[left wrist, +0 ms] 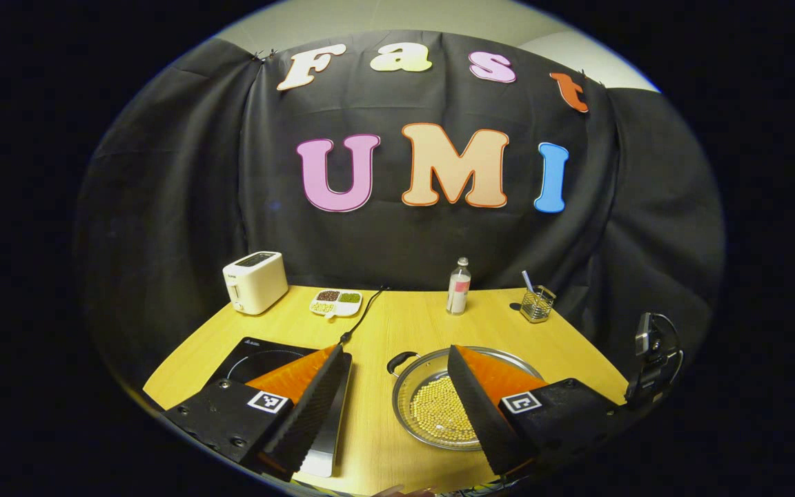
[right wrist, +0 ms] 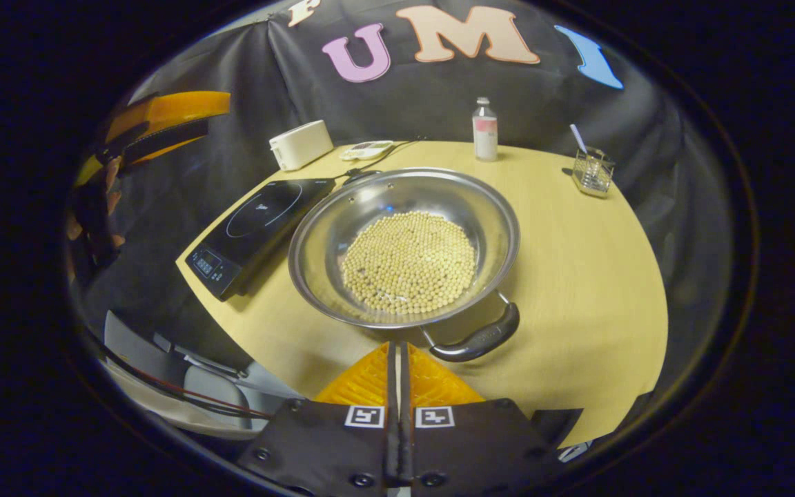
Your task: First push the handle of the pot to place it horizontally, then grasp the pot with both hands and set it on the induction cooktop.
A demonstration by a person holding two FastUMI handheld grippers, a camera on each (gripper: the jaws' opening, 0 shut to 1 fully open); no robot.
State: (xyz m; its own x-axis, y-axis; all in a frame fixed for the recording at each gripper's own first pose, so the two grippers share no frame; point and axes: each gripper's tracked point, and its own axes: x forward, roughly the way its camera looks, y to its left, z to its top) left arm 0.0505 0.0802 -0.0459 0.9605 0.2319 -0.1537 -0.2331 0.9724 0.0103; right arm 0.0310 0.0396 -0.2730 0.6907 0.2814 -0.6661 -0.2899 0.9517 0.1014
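A steel pot (right wrist: 404,207) holding soybeans (right wrist: 408,262) stands on the wooden table, just right of the black induction cooktop (right wrist: 259,221). Its near black handle (right wrist: 477,338) points toward me and to the right; the far handle (right wrist: 363,176) lies by the cooktop's back corner. My right gripper (right wrist: 397,345) is shut on nothing, its tips just short of the pot's near rim, left of that handle. My left gripper (left wrist: 396,352) is open wide above the table. One finger is over the cooktop (left wrist: 259,359), the other over the pot (left wrist: 425,407), whose handle (left wrist: 401,360) lies between them.
Along the table's back stand a white toaster (left wrist: 254,281), a divided dish of beans (left wrist: 335,302), a small bottle (left wrist: 459,286) and a wire cup (left wrist: 537,304). A cord (left wrist: 363,314) runs back from the cooktop. A hand (right wrist: 94,207) holds the left gripper at far left.
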